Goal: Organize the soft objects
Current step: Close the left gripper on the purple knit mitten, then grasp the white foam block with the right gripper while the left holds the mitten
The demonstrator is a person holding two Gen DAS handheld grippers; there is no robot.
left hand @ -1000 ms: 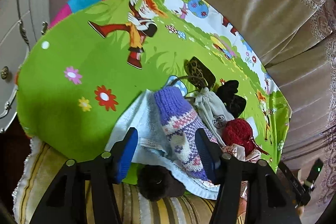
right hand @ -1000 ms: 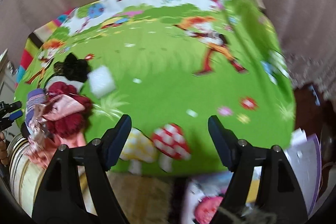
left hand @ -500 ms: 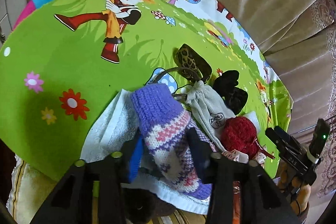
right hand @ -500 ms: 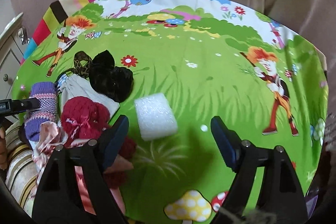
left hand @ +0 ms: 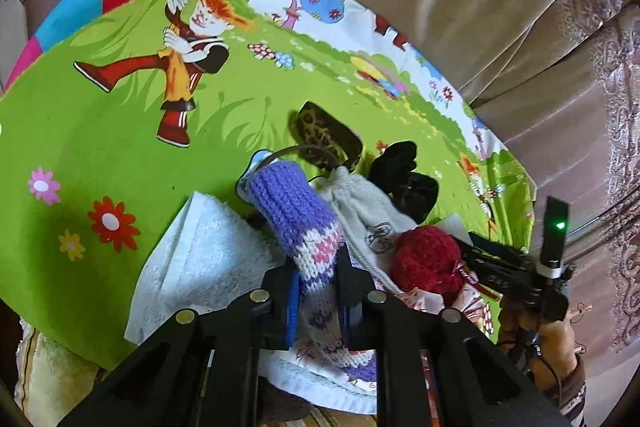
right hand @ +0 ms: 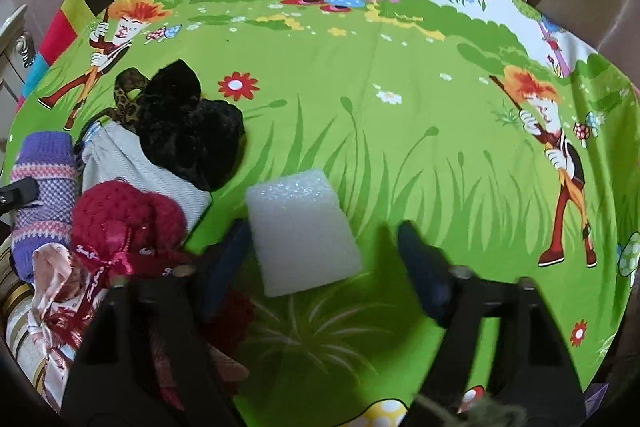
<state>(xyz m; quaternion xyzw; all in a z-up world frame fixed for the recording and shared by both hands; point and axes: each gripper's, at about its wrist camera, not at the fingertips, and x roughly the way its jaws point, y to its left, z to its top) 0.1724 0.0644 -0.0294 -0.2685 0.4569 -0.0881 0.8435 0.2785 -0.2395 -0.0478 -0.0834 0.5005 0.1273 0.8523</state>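
only rightward: foam block [right hand: 302, 231] between spread jaws

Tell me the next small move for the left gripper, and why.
Probably lift the sock straight up, slowly. The left gripper is shut on its patterned lower part, but it lies on the towel and against the grey pouch and red hat, which could drag along. The right gripper is open at the foam block.

My right gripper's fingers [right hand: 420, 263] are motion-blurred. My left gripper [left hand: 318, 293] hides the purple knitted sock's [left hand: 294, 215] middle. The white towel's [left hand: 200, 251] near edge disappears behind it.
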